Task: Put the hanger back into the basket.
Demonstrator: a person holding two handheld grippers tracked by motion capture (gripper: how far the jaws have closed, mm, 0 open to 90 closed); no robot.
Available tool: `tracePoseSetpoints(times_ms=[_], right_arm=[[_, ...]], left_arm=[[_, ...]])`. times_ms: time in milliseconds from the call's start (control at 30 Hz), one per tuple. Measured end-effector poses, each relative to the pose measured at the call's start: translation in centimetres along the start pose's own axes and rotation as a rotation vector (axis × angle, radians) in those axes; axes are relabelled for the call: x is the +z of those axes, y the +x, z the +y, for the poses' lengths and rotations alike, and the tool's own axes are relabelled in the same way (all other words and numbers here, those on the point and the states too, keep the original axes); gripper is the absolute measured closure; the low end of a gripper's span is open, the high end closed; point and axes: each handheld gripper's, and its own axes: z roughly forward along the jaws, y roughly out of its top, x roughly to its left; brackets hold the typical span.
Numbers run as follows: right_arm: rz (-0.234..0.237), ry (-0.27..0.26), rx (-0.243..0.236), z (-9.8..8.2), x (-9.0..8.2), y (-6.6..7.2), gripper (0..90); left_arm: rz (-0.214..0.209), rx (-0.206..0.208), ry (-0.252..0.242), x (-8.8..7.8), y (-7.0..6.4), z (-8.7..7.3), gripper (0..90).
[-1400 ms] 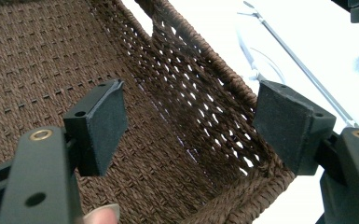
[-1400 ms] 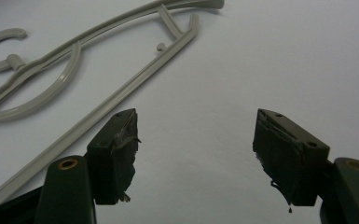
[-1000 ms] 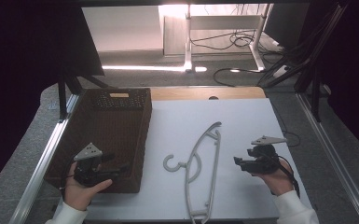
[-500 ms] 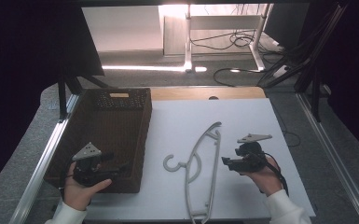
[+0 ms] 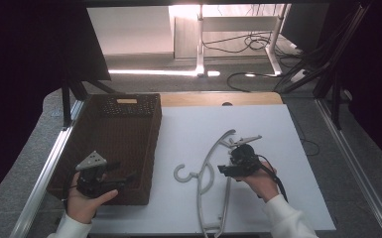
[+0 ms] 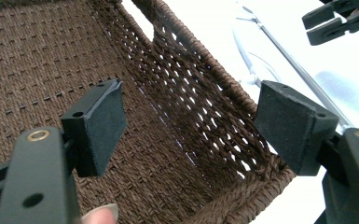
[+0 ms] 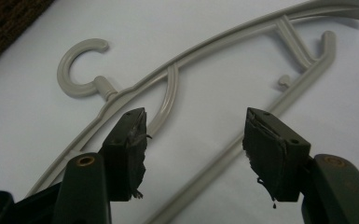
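Right hand-held gripper (image 5: 224, 169) now over hanger (image 5: 209, 173), jaws narrowing, unclamped.

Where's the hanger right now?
In the high view, the grey hanger lies flat on the white table, right of the brown basket, under the right tongs.

hanger (image 5: 213, 173): pale grey | basket (image 5: 129, 119): dark brown (woven) | table (image 5: 278, 134): white
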Motion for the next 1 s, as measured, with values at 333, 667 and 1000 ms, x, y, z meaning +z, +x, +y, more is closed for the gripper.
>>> tracePoseSetpoints(times_ms=[333,667,1000], right_arm=[[-0.022,0.086,-0.026,1.8,3.2,1.3,42.4],[-0.071,0.194,-0.058,2.7,5.8,2.5,51.7],[-0.093,0.232,-0.056,2.8,7.1,2.8,62.8]], left_arm=[[0.010,-0.007,-0.002,-0.2,0.5,-0.1,23.8],[0.007,-0.003,-0.012,-0.5,0.4,0.0,23.8],[0.009,-0.007,-0.010,-0.5,0.5,0.0,23.8]])
